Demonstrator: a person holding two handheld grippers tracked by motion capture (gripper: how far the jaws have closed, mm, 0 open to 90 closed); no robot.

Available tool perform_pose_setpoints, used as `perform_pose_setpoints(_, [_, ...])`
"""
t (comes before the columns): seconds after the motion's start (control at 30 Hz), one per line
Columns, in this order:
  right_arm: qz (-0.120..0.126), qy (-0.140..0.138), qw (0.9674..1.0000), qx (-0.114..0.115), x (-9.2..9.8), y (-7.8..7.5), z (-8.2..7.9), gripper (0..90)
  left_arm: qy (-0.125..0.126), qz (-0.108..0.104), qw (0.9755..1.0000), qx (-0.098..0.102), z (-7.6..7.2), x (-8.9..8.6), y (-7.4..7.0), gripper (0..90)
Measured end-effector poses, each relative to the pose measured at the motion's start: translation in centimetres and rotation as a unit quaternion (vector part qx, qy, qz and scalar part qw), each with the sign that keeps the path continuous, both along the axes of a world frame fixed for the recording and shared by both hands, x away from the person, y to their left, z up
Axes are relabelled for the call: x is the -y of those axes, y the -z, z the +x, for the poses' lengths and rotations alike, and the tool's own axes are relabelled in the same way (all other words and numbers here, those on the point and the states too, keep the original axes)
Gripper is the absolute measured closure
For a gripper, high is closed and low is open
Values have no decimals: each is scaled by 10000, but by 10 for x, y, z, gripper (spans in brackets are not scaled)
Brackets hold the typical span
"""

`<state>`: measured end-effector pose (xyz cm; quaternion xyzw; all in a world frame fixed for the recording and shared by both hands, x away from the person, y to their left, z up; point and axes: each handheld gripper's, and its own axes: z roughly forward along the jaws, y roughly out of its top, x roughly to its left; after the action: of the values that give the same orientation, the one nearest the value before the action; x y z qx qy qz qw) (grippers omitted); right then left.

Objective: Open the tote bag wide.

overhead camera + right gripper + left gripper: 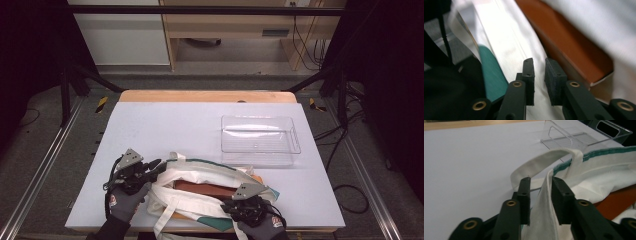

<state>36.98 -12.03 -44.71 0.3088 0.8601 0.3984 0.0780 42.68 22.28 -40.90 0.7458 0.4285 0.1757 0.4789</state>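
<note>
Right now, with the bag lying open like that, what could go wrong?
1. The left gripper has loosened on the tote bag's white rim; its pads no longer pinch the cloth, so the rim could slip out and the opening sag shut.
2. The right gripper is open too, above the near rim, so the cloth may flop back onto the brown box inside.
3. A loose strap loops beside the jaws and might snag.

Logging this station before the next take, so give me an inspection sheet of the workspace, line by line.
Surface: white table top, wooden far edge.
Job's things: white tote bag with green trim, brown box inside.
Clutter: empty clear bin beyond the bag.
Grippers: left gripper open, bag fabric loose between the jaws; right gripper open over the bag rim.
Cables: black leads on the floor at right.
Surroundings: wooden cabinet behind.
</note>
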Motion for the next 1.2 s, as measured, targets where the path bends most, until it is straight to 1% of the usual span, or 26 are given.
perform_pose_setpoints(0.03, [94,-25,9999,92,1,-5,-1,754,-8,-5,9999,107,-4,-1,-5,593])
perform_pose_setpoints(0.07, [193,-2,9995,235,2,-13,-2,738,-16,-3,9998,179,-6,-1,-8,565])
perform_pose_setpoints(0.1, [263,30,9991,329,3,-18,-3,729,-3,-46,9996,295,-11,-2,-14,554])
perform_pose_setpoints(0.13, [363,82,9981,492,7,-25,-4,720,11,-66,9993,373,-14,-3,-17,540])
perform_pose_setpoints(0.2, [420,201,9965,690,13,-33,-4,704,78,-67,9984,551,-24,-3,-26,540])
perform_pose_setpoints(0.23, [433,297,9955,791,18,-36,-2,697,136,-44,9981,602,-27,-1,-28,544])
perform_pose_setpoints(0.27, [420,454,9942,876,25,-39,1,685,188,-7,9980,612,-29,1,-28,545])
perform_pose_setpoints(0.3, [420,454,9942,876,25,-39,1,685,240,42,9978,618,-31,4,-28,545])
perform_pose_setpoints(0.37, [373,605,9932,917,32,-38,6,668,403,204,9975,543,-33,11,-23,549])
perform_pose_setpoints(0.4, [347,661,9930,910,35,-36,8,654,464,315,9972,498,-33,16,-18,549])
perform_pose_setpoints(0.43, [299,713,9928,916,38,-33,11,645,510,425,9968,445,-32,20,-13,549])
perform_pose_setpoints(0.5, [183,767,9926,927,39,-27,14,617,540,578,9963,342,-31,24,-5,545])
perform_pose_setpoints(0.53, [46,766,9926,943,39,-22,17,605,556,799,9948,295,-30,26,1,535])
perform_pose_setpoints(0.57, [46,766,9926,943,39,-22,17,605,556,799,9948,295,-30,26,1,525])
perform_pose_setpoints(0.63, [-64,748,9929,928,37,-17,19,597,596,913,9939,171,-29,26,5,509])
perform_pose_setpoints(0.67, [-121,751,9925,958,37,-15,19,597,590,973,9934,158,-29,25,7,509])
perform_pose_setpoints(0.73, [-219,751,9921,978,36,-13,19,604,638,1131,9915,-11,-26,25,14,507])
perform_pose_setpoints(0.8, [-330,740,9914,1027,36,-11,21,621,673,1226,9901,-133,-24,26,19,504])
perform_pose_setpoints(0.83, [-350,745,9914,1016,36,-10,21,629,692,1210,9901,-180,-23,25,21,505])
perform_pose_setpoints(0.9, [-446,764,9912,985,37,-6,24,670,711,1137,9908,-201,-22,23,22,522])
perform_pose_setpoints(0.97, [-447,760,9915,958,37,-6,24,688,707,1131,9908,-243,-21,22,24,529])
perform_pose_setpoints(1.0, [-460,765,9917,928,37,-6,25,723,705,1171,9902,-274,-20,22,25,546])
perform_pose_setpoints(1.07, [-470,783,9920,874,37,-7,26,776,700,1288,9888,-267,-19,23,27,590])
perform_pose_setpoints(1.13, [-449,796,9925,806,38,-8,27,858,714,1334,9881,-287,-19,23,27,643])
perform_pose_setpoints(1.17, [-449,796,9925,806,38,-8,27,858,704,1389,9874,-281,-19,23,27,643])
perform_pose_setpoints(1.2, [-434,799,9928,782,38,-10,27,867,718,1437,9866,-286,-19,24,27,669])
